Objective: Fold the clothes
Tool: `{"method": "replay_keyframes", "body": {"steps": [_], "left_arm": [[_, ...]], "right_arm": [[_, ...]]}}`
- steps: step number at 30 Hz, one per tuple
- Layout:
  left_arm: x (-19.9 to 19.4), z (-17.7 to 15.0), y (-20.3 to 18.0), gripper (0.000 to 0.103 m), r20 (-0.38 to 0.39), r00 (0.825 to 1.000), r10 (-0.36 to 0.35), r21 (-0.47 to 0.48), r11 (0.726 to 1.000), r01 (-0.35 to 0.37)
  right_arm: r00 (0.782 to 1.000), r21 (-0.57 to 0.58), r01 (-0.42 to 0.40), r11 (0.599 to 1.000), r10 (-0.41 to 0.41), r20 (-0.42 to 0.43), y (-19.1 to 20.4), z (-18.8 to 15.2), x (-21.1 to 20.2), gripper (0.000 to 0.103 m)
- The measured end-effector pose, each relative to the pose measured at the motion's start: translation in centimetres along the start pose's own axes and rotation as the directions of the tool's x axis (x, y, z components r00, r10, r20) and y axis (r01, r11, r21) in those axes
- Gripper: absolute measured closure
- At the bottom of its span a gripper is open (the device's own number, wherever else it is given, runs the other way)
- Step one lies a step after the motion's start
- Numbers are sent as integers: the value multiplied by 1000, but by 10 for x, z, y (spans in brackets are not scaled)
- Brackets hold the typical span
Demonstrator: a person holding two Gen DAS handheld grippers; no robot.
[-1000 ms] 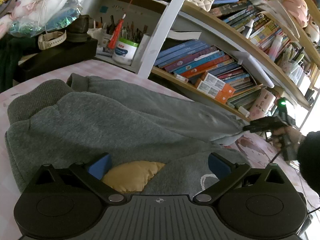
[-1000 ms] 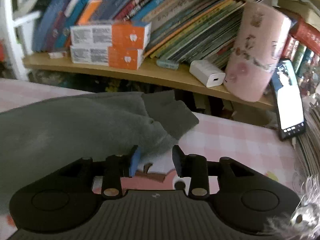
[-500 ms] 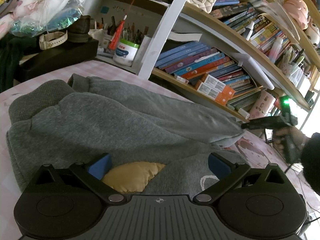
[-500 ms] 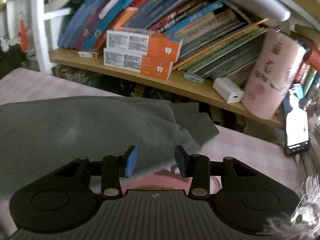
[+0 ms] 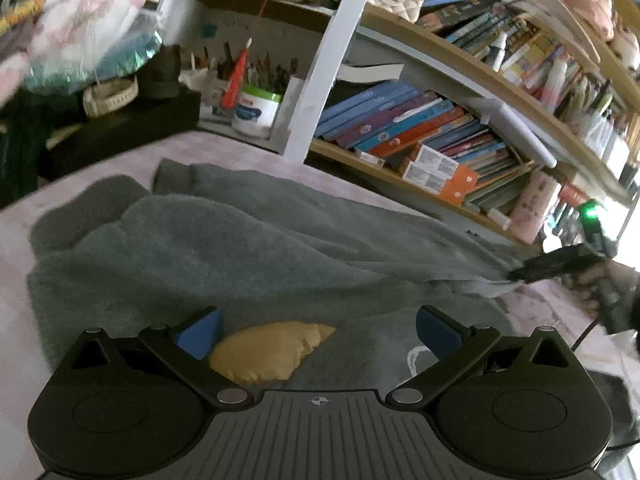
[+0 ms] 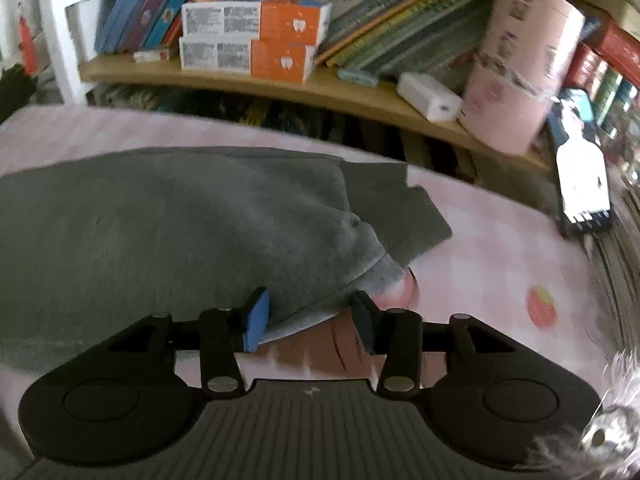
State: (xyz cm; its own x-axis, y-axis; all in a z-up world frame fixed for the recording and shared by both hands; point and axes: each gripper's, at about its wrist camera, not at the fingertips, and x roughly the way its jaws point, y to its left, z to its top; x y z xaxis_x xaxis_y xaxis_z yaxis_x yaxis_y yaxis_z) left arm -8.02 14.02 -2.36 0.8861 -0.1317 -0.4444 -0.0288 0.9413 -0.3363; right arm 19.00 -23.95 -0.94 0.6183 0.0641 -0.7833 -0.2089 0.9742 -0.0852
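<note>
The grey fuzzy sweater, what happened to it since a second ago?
The right gripper slid sideways along the grey fleece sweater and its jaws are opening, with the sweater's edge between them. The left gripper stayed wide open over the yellow patch.

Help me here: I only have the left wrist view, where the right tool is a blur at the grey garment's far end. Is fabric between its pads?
Observer: Yes. The grey garment's edge lies within the right tool, whose jaws are opening and not pinching it.
Operator: Where is the sleeve cuff at that end?
Observer: The cuff lies flat on the pink checked cloth, just beyond the tool.
Operator: Anything close by on that side?
Observer: A phone with a lit screen leans at the cloth's right edge, apart from the garment.
</note>
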Motion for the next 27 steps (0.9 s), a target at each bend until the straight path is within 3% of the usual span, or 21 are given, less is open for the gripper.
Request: {"method": "replay_keyframes", "body": {"steps": [4,7,10,12,15,18,21,24,25,26,27], "left_arm": [[-29,-5,-1,0,35,995,-88,-15,996,89],[-59,0,7,0,122,987,-106,-48,993,112],[-78,12,23,0,191,981,-17,-91,995,35],[-81,19,36,0,192,979,73,-116,992,-51],[-69,31,57,1,157,969,191,-129,977,-171],[-54,46,77,1,116,950,289,-126,953,-275],[-31,75,82,1,78,963,259,-78,964,-253],[7,101,69,2,-25,978,207,40,978,-206],[23,107,62,11,-75,976,205,96,976,-198],[41,111,55,25,-130,966,222,151,968,-202],[58,113,49,32,-184,951,250,204,956,-212]], "right_arm": [[1000,-35,28,999,-28,-9,-14,-28,-22,52],[996,-42,86,995,-85,3,-27,-46,-34,43],[991,-24,131,991,-130,29,-40,-60,-45,42],[989,-15,122,992,-120,83,-40,-74,-68,44],[981,-3,106,994,-104,162,-41,-95,-103,42],[983,-49,9,999,0,185,-27,-129,-142,41],[982,-143,-26,989,53,184,-4,-170,-174,41],[983,-206,-44,978,80,166,13,-206,-191,41],[984,-210,-52,976,86,158,17,-217,-195,41],[984,-206,-57,977,90,152,19,-224,-197,43],[985,-201,-63,978,94,146,21,-231,-200,43]]}}
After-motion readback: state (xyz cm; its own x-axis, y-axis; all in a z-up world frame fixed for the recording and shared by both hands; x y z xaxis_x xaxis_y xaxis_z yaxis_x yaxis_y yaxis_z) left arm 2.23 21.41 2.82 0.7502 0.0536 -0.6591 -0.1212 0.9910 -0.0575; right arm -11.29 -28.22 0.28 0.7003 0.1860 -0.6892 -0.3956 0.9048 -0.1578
